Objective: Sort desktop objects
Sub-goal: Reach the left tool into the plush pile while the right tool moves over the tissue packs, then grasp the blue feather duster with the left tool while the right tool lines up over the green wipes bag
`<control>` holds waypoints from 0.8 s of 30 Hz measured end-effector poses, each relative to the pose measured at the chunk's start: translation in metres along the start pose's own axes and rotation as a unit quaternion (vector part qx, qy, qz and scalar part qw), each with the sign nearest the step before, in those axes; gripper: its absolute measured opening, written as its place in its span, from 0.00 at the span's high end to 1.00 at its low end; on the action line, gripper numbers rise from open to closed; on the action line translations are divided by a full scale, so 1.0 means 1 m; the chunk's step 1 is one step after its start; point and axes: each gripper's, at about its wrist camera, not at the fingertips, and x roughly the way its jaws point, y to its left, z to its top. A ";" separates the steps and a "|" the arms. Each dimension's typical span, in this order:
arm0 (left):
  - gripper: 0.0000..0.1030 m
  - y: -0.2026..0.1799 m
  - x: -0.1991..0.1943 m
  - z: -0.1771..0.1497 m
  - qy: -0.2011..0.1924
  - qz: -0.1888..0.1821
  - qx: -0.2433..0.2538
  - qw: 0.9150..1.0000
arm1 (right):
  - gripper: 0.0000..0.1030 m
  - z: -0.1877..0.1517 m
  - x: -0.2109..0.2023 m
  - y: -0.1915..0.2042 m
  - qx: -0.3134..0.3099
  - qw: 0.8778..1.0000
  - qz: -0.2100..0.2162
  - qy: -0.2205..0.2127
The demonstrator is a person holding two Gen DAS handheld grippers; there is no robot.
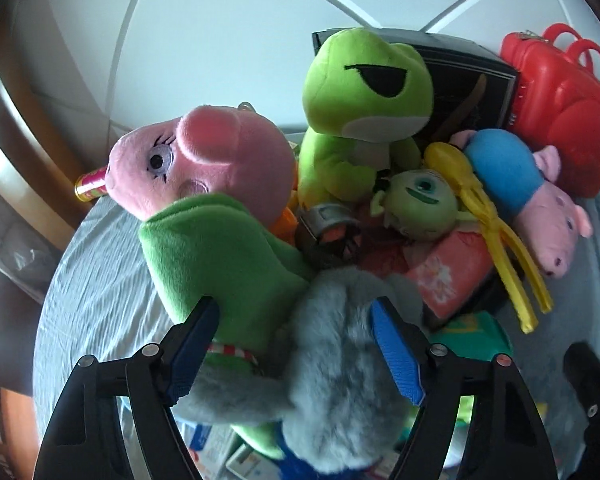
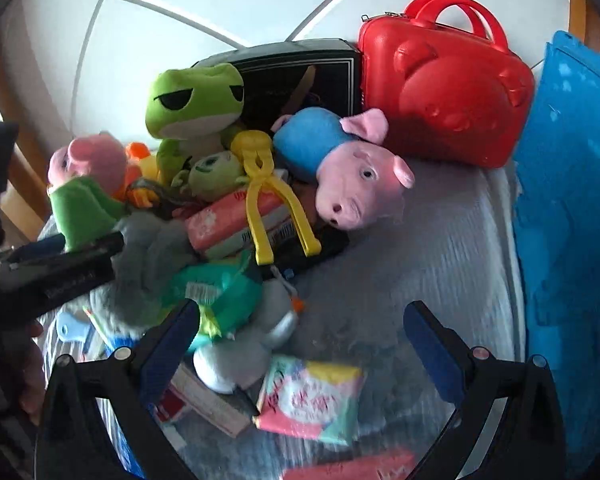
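L claw (image 1: 296, 344) wide, straddling grey plush (image 1: 340, 360) (maybe touching), R claw (image 2: 300, 344) agape, empty

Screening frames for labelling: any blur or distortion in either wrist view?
Left wrist view: strong fisheye bending, dark vignette at the corners; the grey plush between the left tongs looks soft, the green frog plush sharper. Right wrist view: same bending; streaky blur across the grey cloth and the snack packet; the red case reads clean.
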 end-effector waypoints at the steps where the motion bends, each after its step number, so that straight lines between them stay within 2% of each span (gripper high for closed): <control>1: 0.24 0.003 0.011 0.004 0.004 0.011 -0.002 1.000 | 0.00 0.014 0.011 0.004 -0.001 1.000 0.005 -0.003; 4: 0.24 0.013 0.038 0.010 0.012 0.048 -0.002 0.999 | 0.00 0.056 0.045 0.023 -0.013 1.000 0.017 -0.019; 6: 0.22 0.021 0.050 0.008 0.011 0.079 0.002 0.997 | 0.00 0.082 0.074 0.038 -0.029 0.999 0.011 -0.024; 8: 0.20 0.033 0.057 0.000 0.017 0.076 -0.005 0.997 | 0.00 0.100 0.109 0.052 -0.046 0.999 -0.004 -0.013; 10: 0.17 0.045 0.060 -0.011 0.032 0.059 -0.010 0.998 | 0.00 0.106 0.148 0.066 -0.070 0.997 -0.014 0.023; 12: 0.17 0.057 0.063 -0.024 0.053 0.041 -0.019 0.998 | 0.00 0.103 0.168 0.070 -0.068 0.995 0.039 0.066; 13: 0.18 0.063 0.065 -0.032 0.066 0.036 -0.027 0.997 | 0.00 0.100 0.171 0.073 -0.077 0.993 0.039 0.081; 16: 0.20 0.078 0.068 -0.055 0.096 0.025 -0.045 0.994 | 0.00 0.074 0.166 0.080 -0.137 0.984 -0.026 0.113; 18: 0.20 0.081 0.063 -0.068 0.104 0.024 -0.042 0.993 | 0.00 0.045 0.168 0.077 -0.185 0.969 -0.083 0.144; 21: 0.20 0.082 0.056 -0.092 0.118 0.026 -0.024 0.992 | 0.00 0.019 0.149 0.052 -0.155 0.972 -0.074 0.162; 24: 0.20 0.090 0.048 -0.113 0.128 0.034 -0.019 0.991 | 0.00 -0.005 0.131 0.033 -0.148 0.969 -0.085 0.178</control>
